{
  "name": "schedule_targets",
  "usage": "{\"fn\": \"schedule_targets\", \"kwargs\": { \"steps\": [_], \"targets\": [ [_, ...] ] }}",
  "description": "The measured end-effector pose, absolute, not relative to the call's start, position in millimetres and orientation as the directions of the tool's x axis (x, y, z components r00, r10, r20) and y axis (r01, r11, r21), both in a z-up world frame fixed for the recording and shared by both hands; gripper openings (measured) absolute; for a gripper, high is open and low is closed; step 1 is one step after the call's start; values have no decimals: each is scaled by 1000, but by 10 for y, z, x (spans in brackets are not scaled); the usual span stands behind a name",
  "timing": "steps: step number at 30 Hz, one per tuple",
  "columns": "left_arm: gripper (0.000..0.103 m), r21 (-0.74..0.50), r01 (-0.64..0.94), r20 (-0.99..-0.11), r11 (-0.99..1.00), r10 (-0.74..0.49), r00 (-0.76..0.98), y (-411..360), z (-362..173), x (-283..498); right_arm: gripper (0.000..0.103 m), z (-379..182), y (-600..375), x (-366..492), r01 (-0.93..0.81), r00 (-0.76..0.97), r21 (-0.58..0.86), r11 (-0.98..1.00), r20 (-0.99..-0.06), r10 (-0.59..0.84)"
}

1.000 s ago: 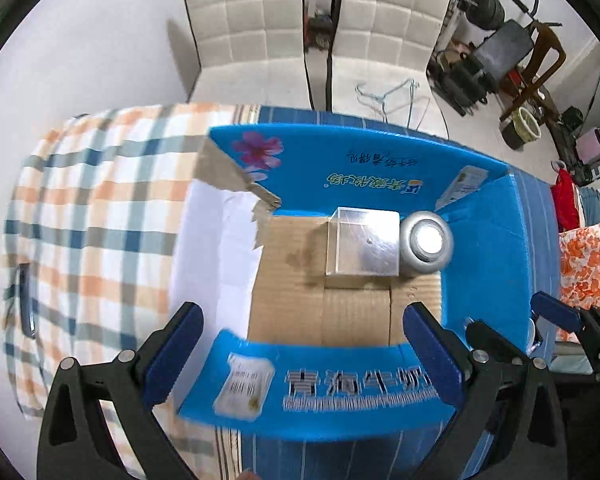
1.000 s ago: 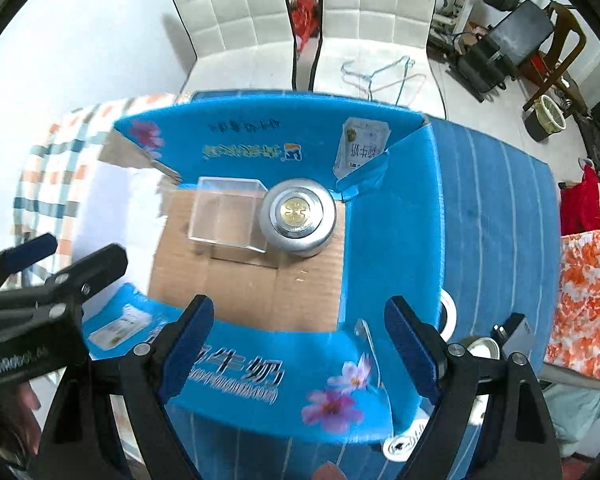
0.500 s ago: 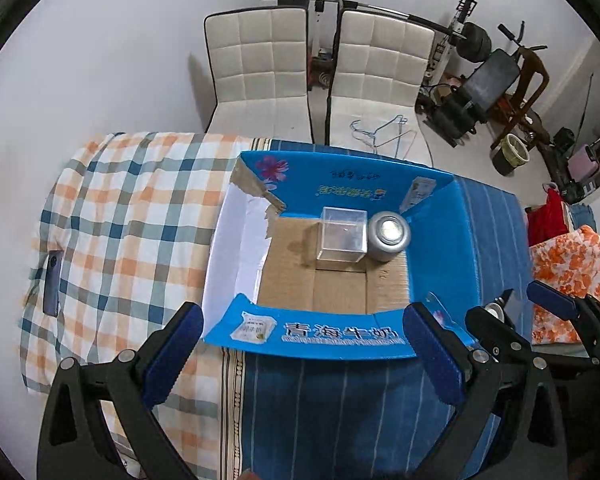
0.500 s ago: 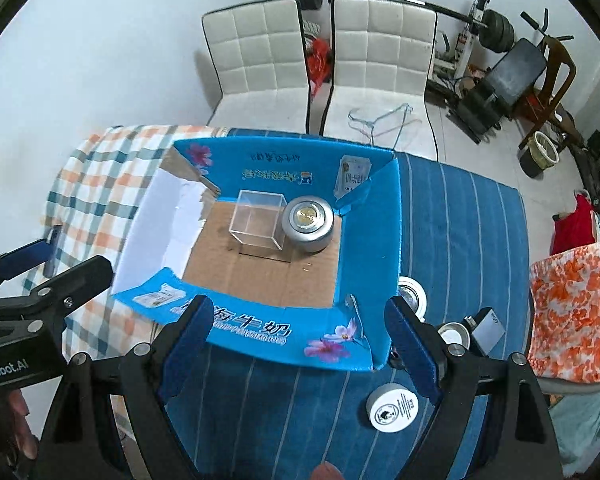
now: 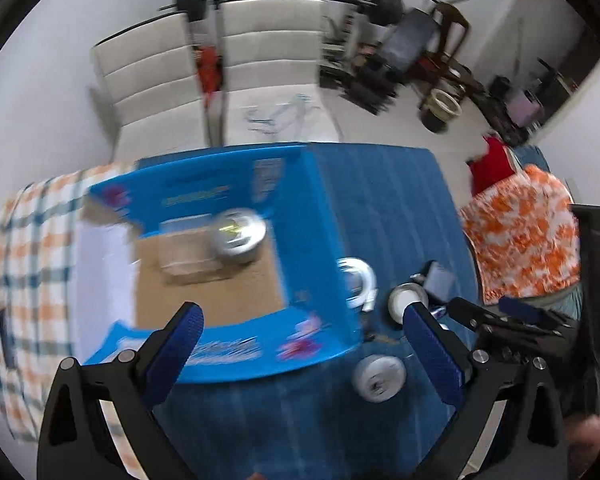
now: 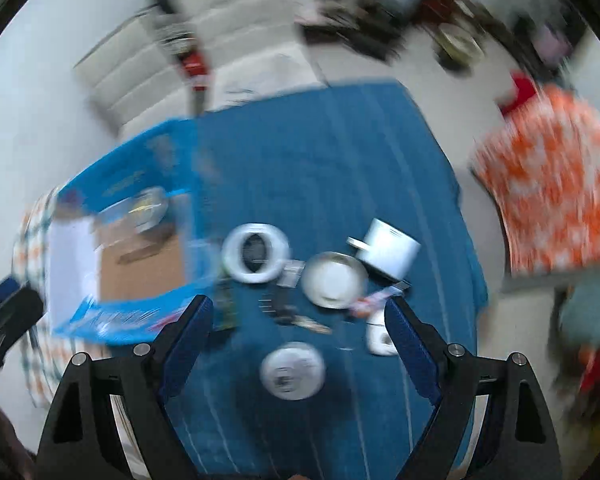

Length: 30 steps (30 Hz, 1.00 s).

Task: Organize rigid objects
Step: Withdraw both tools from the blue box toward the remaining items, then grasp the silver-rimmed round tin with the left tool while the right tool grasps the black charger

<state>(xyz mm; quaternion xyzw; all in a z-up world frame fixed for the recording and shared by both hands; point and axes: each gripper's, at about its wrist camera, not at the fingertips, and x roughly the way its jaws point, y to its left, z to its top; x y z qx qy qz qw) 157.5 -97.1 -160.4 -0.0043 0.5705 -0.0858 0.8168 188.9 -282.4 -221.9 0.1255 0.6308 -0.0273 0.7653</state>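
Both hand-held grippers, left and right, are being held wide and empty; with blurred views, the disc is being risked a knock off the tabletop.

Both grippers point steeply down, side by side. The left gripper has its blue-padded jaws spread wide with nothing between them. The right gripper stands the same way, wide apart and empty. In the left wrist view the right gripper's black frame shows at the right edge, just beside the left one. In the right wrist view the left gripper's frame shows at the left edge.
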Motion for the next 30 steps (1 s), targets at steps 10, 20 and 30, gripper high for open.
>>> {"fn": "schedule_targets", "kwargs": {
  "steps": [10,20,30],
  "targets": [
    [102,-97,406,-977,909,-164,134,-2417,-2552,1939,90,-3036,-4207,1799,492,107,175,853,-984,140],
    [102,-136,484,-990,865,-136,-36,-2856,-3446,1784,90,-3505,-4574,1666,579,70,156,800,-987,142],
    [93,-66,472,-996,879,-27,-90,-2919,-3994,1708,90,-3912,-4540,1460,595,109,229,771,-973,205]
  ]
}}
